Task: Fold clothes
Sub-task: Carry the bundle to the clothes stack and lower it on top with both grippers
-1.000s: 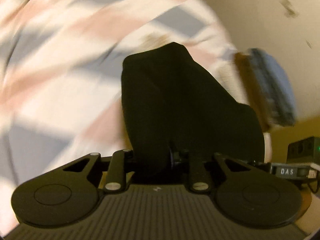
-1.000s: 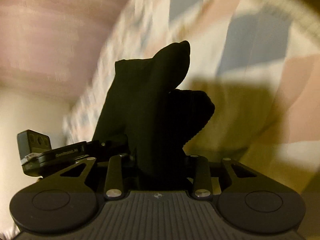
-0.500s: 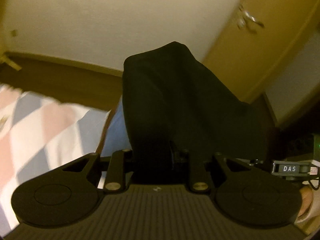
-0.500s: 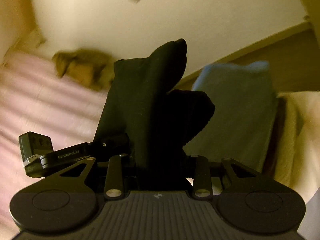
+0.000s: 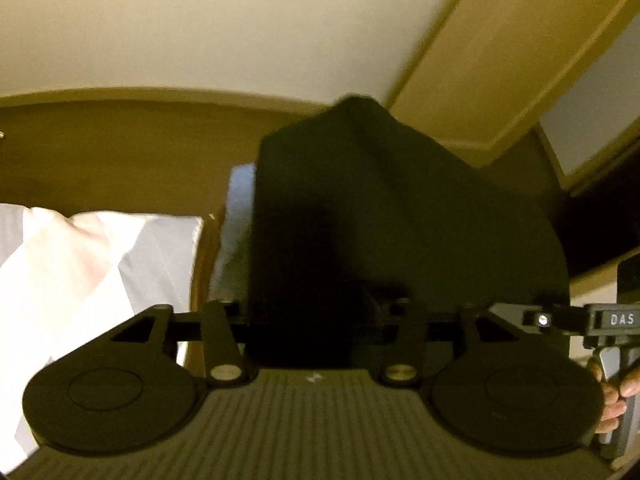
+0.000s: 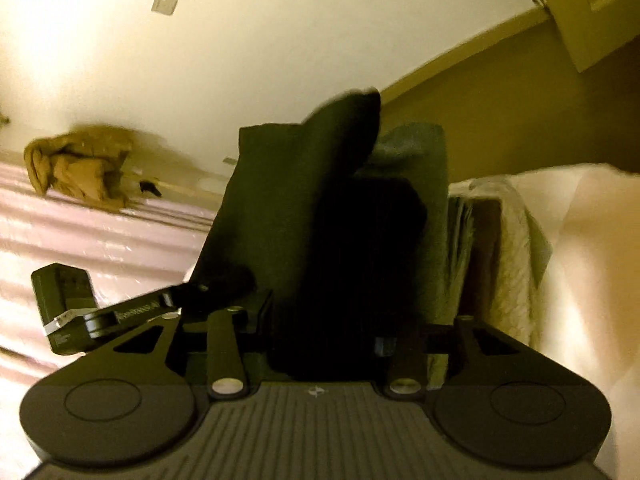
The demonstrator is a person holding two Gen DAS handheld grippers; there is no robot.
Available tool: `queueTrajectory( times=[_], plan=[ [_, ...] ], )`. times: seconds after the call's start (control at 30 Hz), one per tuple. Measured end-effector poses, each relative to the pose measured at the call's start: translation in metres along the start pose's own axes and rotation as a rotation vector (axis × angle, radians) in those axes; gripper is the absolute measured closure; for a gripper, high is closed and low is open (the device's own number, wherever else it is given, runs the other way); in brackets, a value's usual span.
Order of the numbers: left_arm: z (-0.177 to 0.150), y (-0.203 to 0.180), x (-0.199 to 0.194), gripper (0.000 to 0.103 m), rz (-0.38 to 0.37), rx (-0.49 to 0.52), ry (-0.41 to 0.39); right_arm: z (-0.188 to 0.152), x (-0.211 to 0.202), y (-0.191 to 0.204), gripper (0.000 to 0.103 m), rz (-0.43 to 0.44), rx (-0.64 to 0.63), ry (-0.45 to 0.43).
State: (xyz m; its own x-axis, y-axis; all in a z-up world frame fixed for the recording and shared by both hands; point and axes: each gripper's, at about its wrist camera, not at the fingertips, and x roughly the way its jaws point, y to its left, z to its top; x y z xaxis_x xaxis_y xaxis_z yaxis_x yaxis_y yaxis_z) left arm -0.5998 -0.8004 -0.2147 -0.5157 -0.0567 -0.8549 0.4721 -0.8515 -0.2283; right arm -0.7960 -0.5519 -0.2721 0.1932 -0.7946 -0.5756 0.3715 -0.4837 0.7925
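Note:
A black garment (image 5: pixel 400 220) rises in front of the left wrist camera and hides the fingers of my left gripper (image 5: pixel 340 248), which is shut on it. In the right wrist view the same black garment (image 6: pixel 320 208) stands bunched up between the jaws of my right gripper (image 6: pixel 332 264), also shut on it. Both grippers are lifted off the bed and sit close side by side. The right gripper's body (image 5: pixel 616 320) shows at the left view's right edge with a hand (image 5: pixel 612 400) on it. At the left of the right wrist view is the left gripper's camera block (image 6: pixel 64 300).
Checked white, pink and grey bedding (image 5: pixel 80 260) lies low on the left, with a blue folded item (image 5: pixel 236 200) beyond it. A wall and a door (image 5: pixel 500 60) are ahead. A tan crumpled garment (image 6: pixel 80 168) rests on a pink striped sheet (image 6: pixel 100 240). Cream quilted fabric (image 6: pixel 512 240) is at right.
Both grippers have swung up from facing the checked bedding to facing the wall and door, carrying the black garment with them. The grip on the garment looks the same.

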Motion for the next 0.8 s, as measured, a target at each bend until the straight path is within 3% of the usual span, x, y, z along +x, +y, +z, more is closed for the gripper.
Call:
queueTrajectory(
  times=[0.13, 0.2, 0.27, 0.37, 0.47, 0.57, 0.67, 0.8],
  plan=[
    [-0.015, -0.005, -0.056, 0.067, 0.219, 0.024, -0.174, 0.000, -0.037, 0.019, 0.052, -0.088, -0.228, -0.026],
    [-0.035, -0.020, -0.087, 0.073, 0.210, 0.050, -0.268, -0.011, -0.056, 0.042, 0.048, -0.149, -0.449, -0.100],
    [-0.062, -0.039, -0.102, 0.074, 0.198, 0.091, -0.312, -0.030, -0.072, 0.067, 0.045, -0.164, -0.697, -0.161],
    [-0.103, -0.069, -0.092, 0.075, 0.260, 0.162, -0.301, -0.073, -0.072, 0.089, 0.034, -0.104, -0.989, -0.150],
    [-0.130, -0.076, -0.061, 0.077, 0.288, 0.130, -0.243, -0.107, -0.053, 0.095, 0.026, -0.088, -1.191, -0.094],
    [-0.139, -0.087, -0.032, 0.077, 0.317, 0.105, -0.249, -0.122, -0.021, 0.077, 0.027, -0.167, -1.298, -0.017],
    [-0.142, -0.087, -0.014, 0.076, 0.318, 0.069, -0.247, -0.114, -0.010, 0.056, 0.025, -0.141, -1.291, 0.016],
    [-0.138, -0.094, -0.011, 0.076, 0.342, 0.059, -0.258, -0.105, -0.013, 0.060, 0.025, -0.111, -1.294, 0.040]
  ],
)
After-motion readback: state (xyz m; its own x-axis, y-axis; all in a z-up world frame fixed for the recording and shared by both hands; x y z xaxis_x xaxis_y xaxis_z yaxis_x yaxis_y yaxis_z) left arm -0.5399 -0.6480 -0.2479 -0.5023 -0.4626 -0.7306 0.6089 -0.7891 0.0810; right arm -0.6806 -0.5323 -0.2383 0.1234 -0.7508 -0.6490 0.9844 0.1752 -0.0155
